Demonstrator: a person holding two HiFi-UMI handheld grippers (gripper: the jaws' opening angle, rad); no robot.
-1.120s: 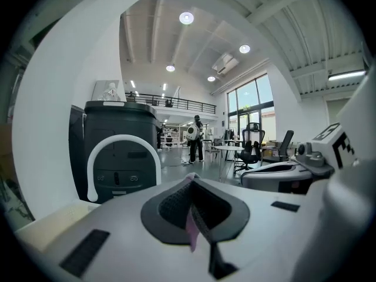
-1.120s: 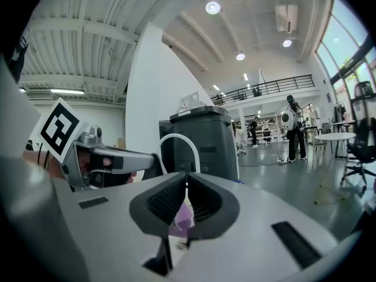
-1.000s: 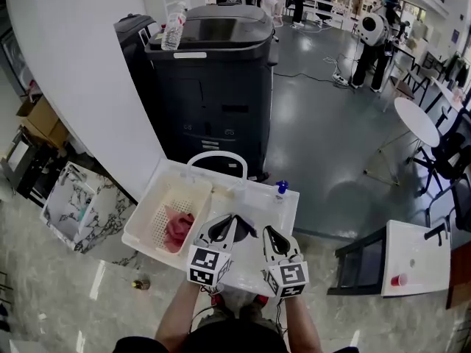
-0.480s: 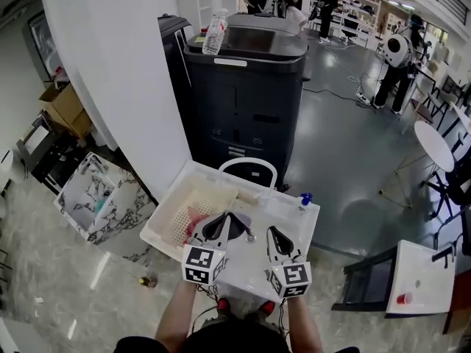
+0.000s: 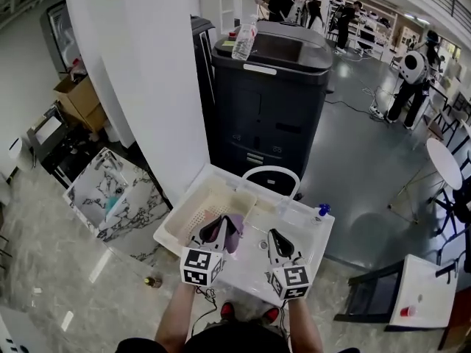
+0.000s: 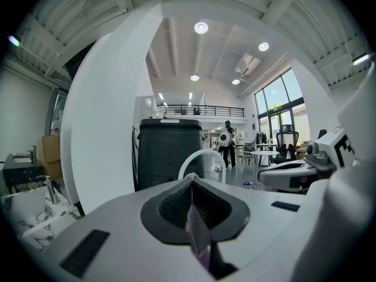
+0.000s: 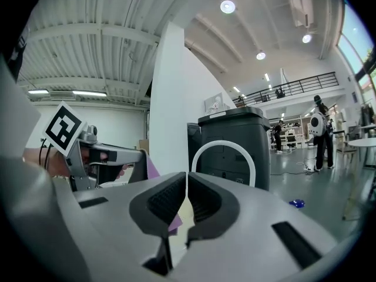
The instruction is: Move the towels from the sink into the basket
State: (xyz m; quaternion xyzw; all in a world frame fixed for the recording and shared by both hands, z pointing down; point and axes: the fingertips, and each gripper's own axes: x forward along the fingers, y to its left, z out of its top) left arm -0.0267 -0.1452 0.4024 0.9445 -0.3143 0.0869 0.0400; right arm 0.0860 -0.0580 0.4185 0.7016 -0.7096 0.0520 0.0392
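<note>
**Left gripper holding lilac towel by the basket, right gripper shut on nothing**

Standing behind the person. The left gripper (image 5: 222, 228) is clenching a thin lilac cloth towel (image 5: 235, 234); the left gripper view shows the cloth pinched between the ribbed pads and hanging below them. The towel is hanging over the white moulded sink unit (image 5: 318, 235), just at the right rim of the white perforated plastic basket (image 5: 193, 210). The basket is sitting at about 10 o'clock from that gripper.

The right gripper (image 5: 274, 235) is hovering at 3 o'clock of the left one, close but apart. Its jaws are pressed together with nothing gripped. Both grippers are pointing toward 12 o'clock.

A white arched tube (image 5: 271, 169) is standing at the sink's far edge, with a small blue-topped item (image 5: 321, 209) at 2 o'clock. A tall black office machine (image 5: 272, 116) is standing beyond, with a clear plastic bottle (image 5: 244, 41) on top.
</note>
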